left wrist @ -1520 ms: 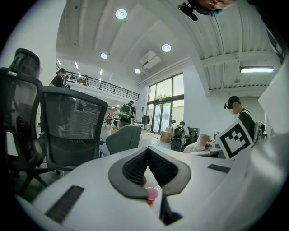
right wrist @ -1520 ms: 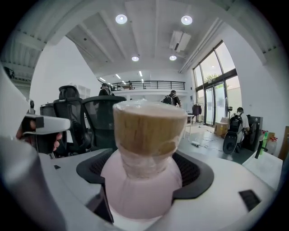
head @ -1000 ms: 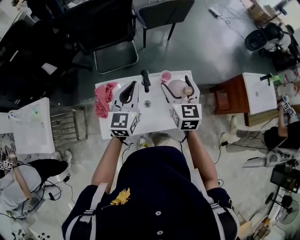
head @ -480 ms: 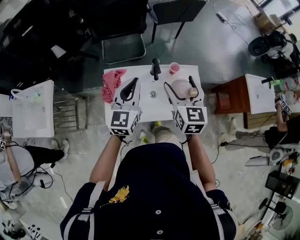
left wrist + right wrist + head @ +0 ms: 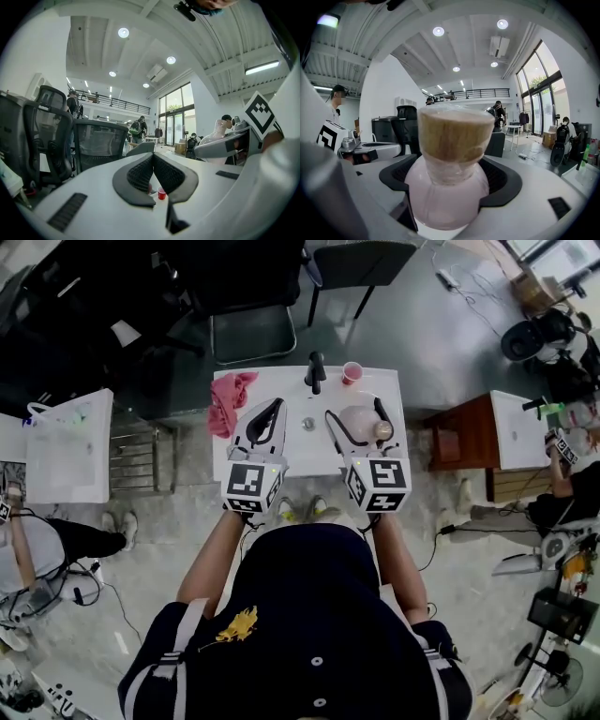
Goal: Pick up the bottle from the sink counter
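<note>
the right tool [image 5: 354, 412] pinches the round pink bottle [image 5: 357, 418] by its belly, cork end facing back along the tool, over the right side of the white tabletop [image 5: 309, 457]. the left tool [image 5: 270, 411] alongside has its jaws pressed together, empty. a red cup [image 5: 352, 373] stands just beyond the bottle.

- bottle [image 5: 447, 192]: pale pink body, tan top.
- cup [image 5: 352, 372]: red.
- cloth [image 5: 230, 399]: pink-red.
- sink counter [image 5: 309, 454]: white.
- faucet [image 5: 317, 368]: black.
- marker cubes [image 5: 250, 486]: black squares on white.
- person's shirt [image 5: 300, 615]: dark navy, yellow emblem.
</note>
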